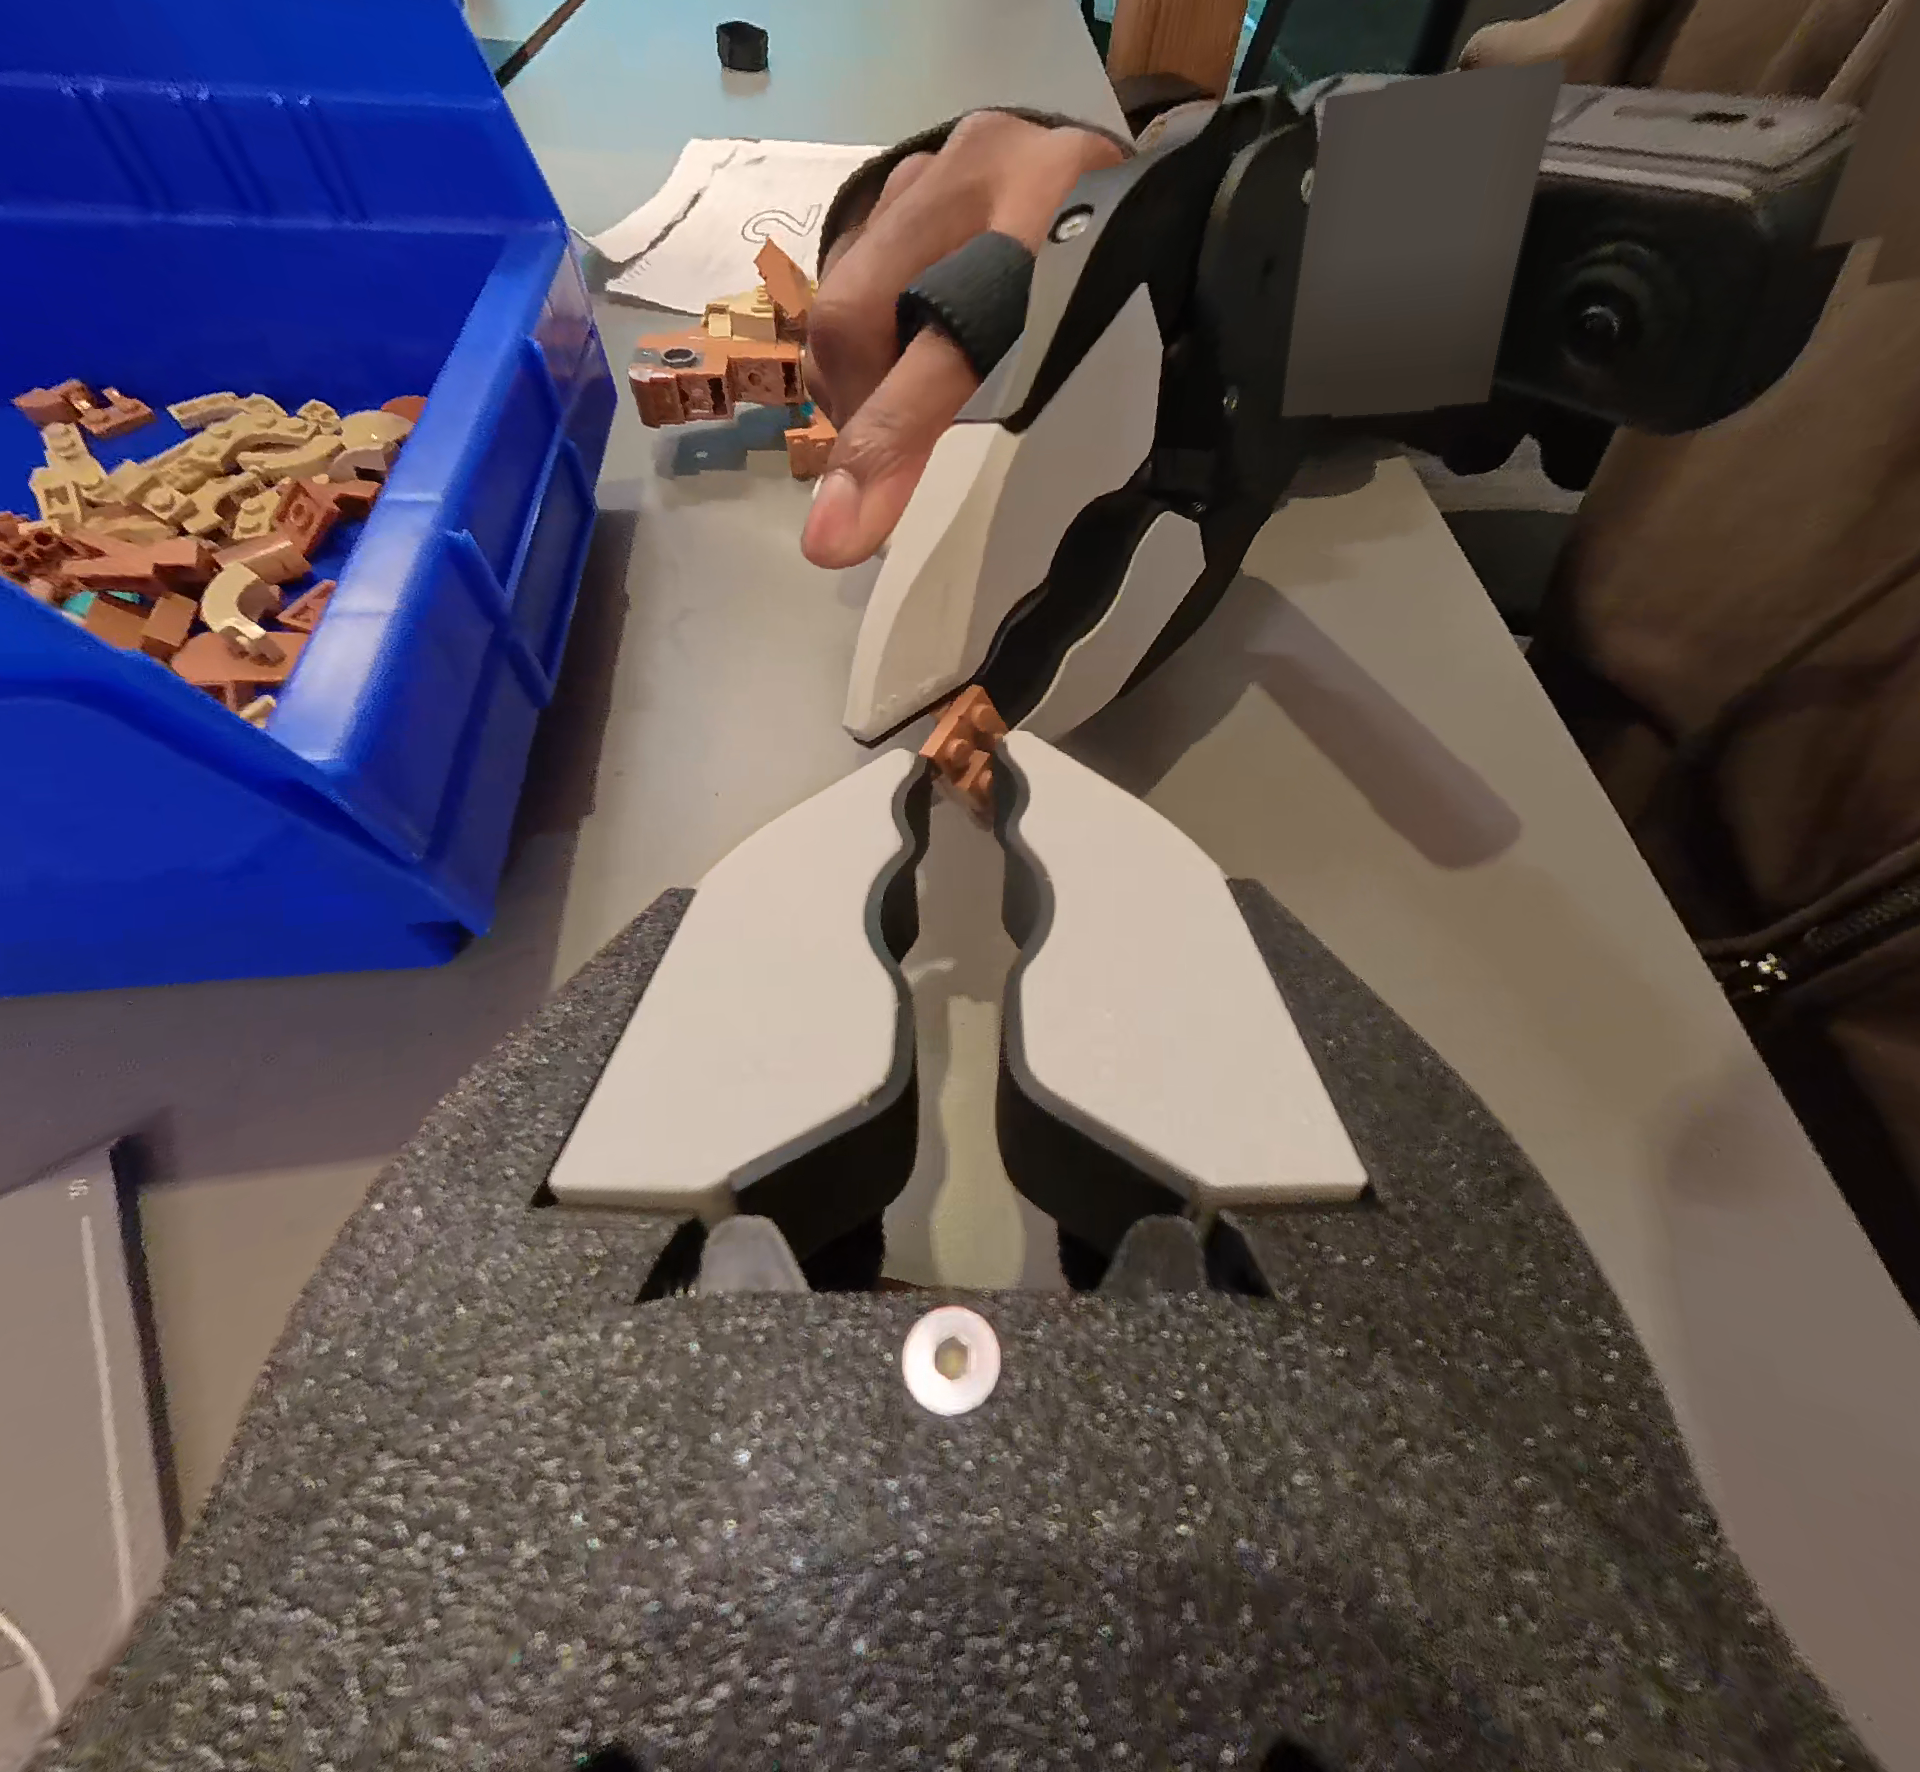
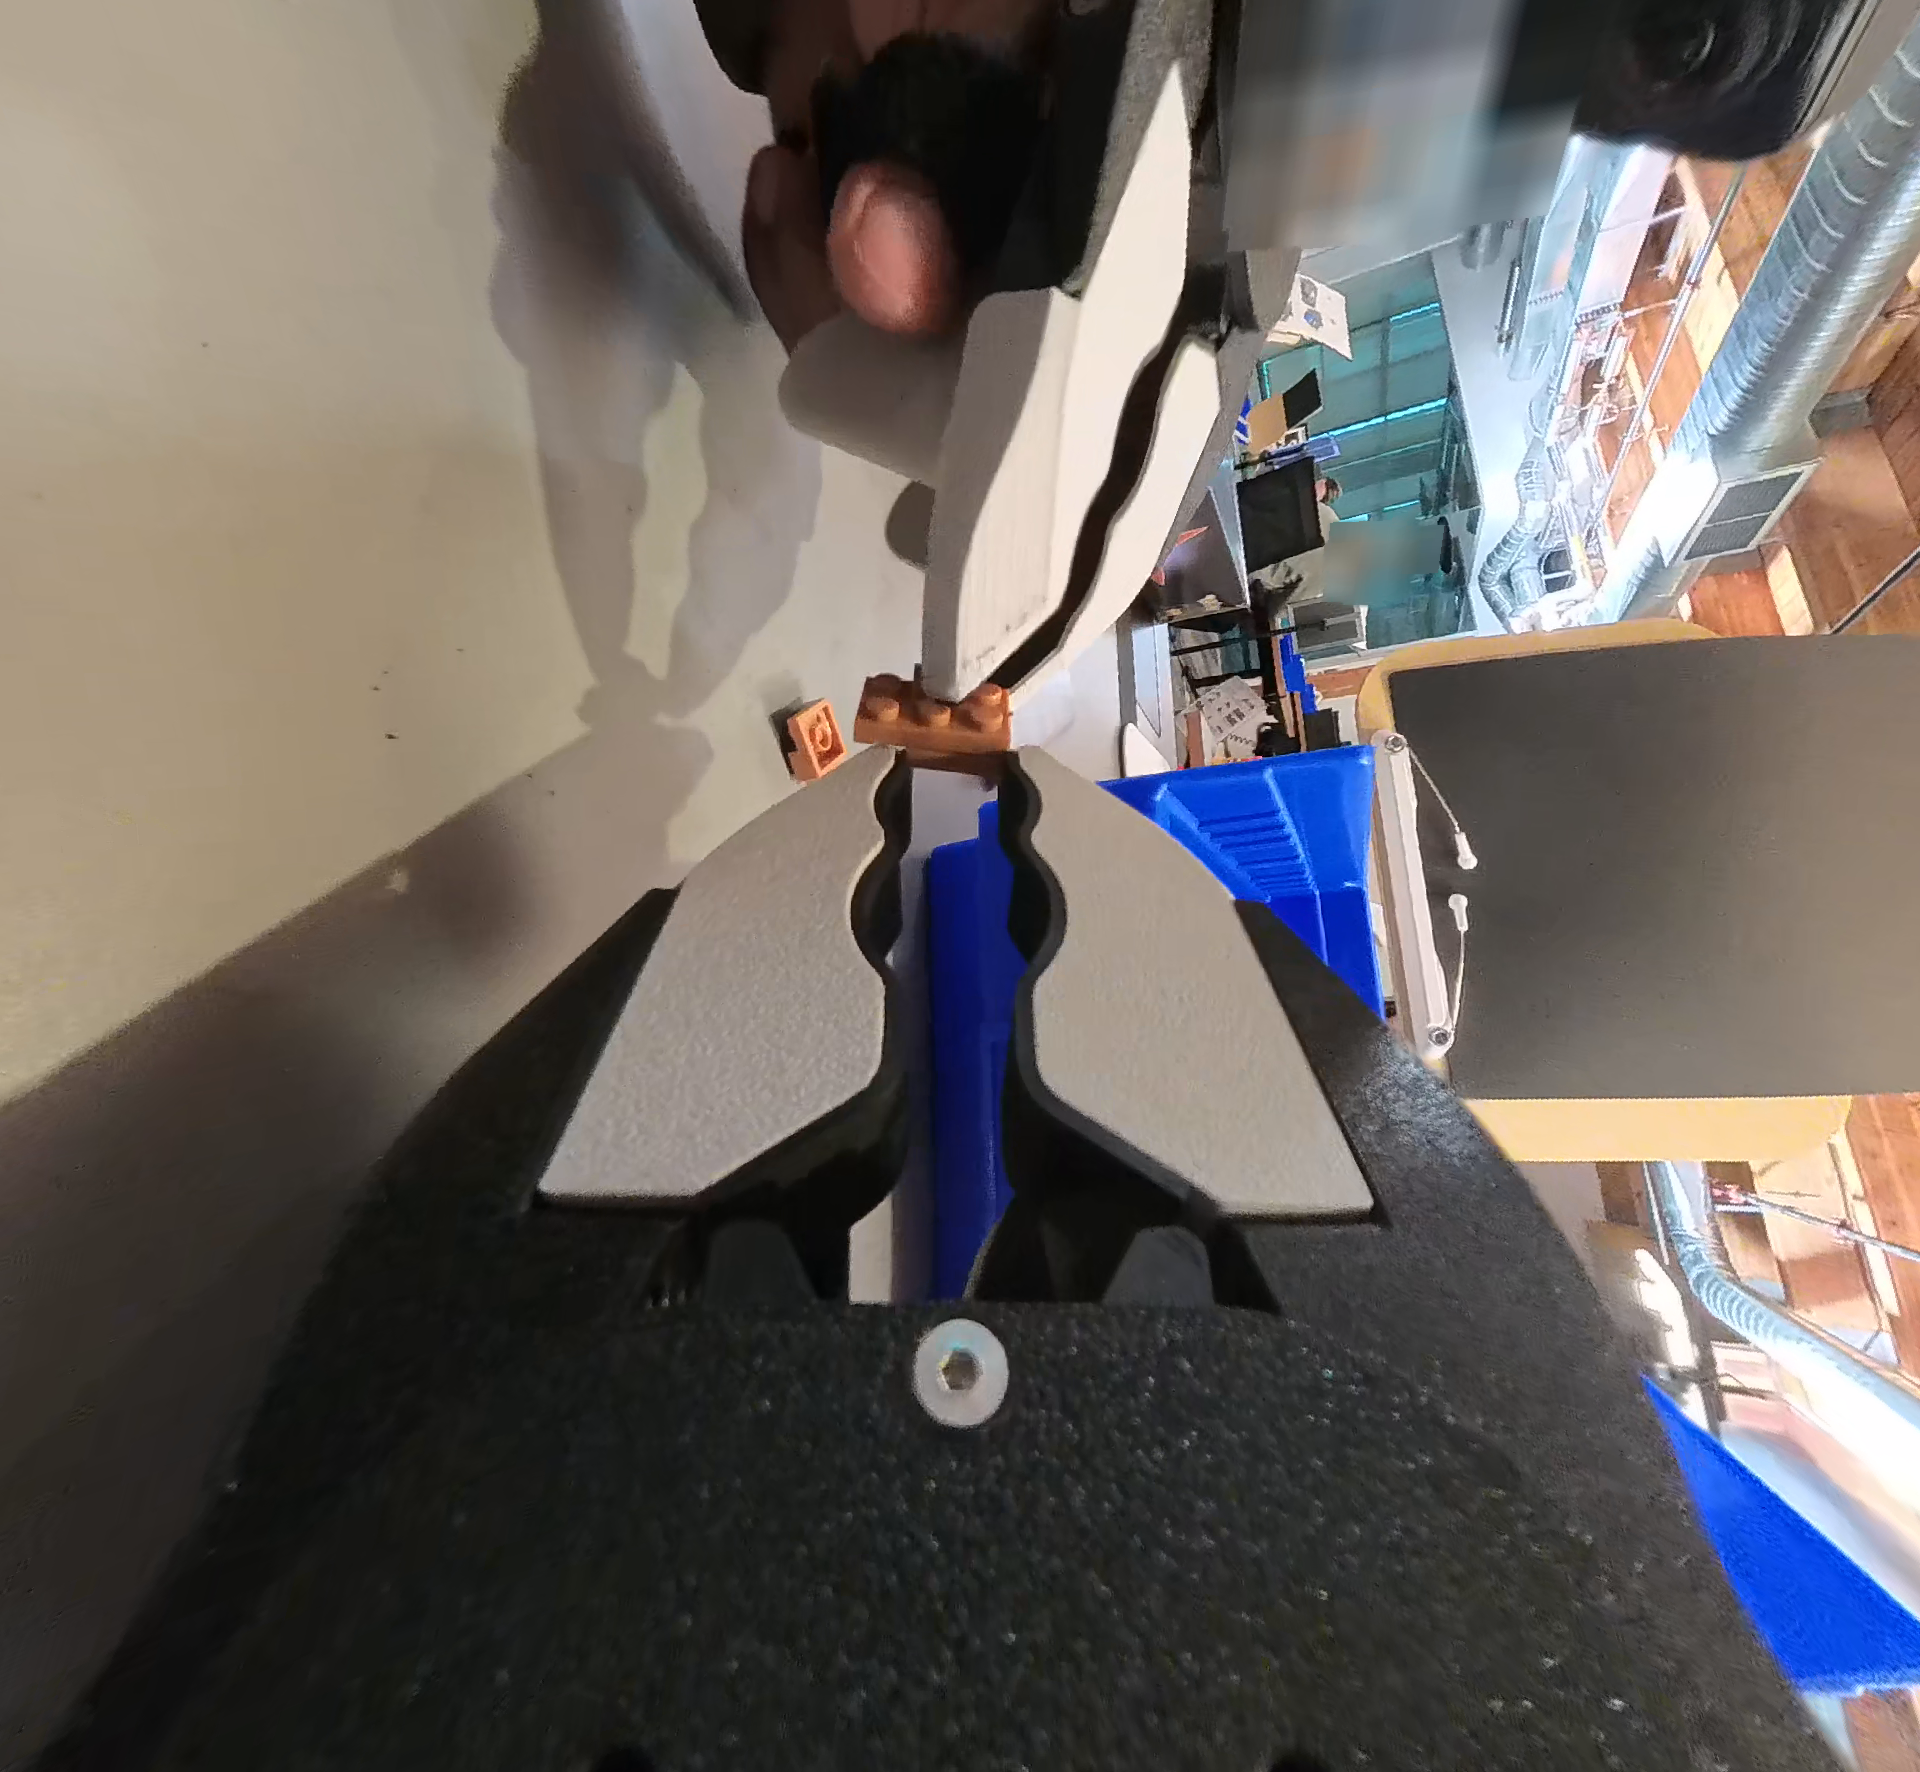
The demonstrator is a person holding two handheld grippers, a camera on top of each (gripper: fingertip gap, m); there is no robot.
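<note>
A small brown studded plate [image 1: 966, 748] sits between my two grippers, above the grey table [image 1: 727, 683]. My left gripper [image 1: 961, 766] is shut on it, both pads against its sides. In the right wrist view the plate [image 2: 930, 720] lies across my right gripper [image 2: 951, 764], whose pads close on a darker brown piece [image 2: 954, 768] under it. The left gripper's fingers [image 2: 1029, 517] come down onto the plate's studs from above. The right gripper's fingers [image 1: 935, 600] show in the left wrist view, reaching in from the upper right, with a hand [image 1: 904, 320] on it.
A blue bin [image 1: 416, 434] with several brown and tan bricks stands at the left. A partly built brown model [image 1: 727, 372] and a paper sheet [image 1: 717, 205] lie farther back. A loose orange-brown tile [image 2: 812, 735] lies on the table. A brown bag [image 1: 1766, 683] is on the right. Both grippers' tips are close together, under 4 cm apart. From either gripper's tips it is about 20 cm to the partly built brown model [image 1: 727, 372].
</note>
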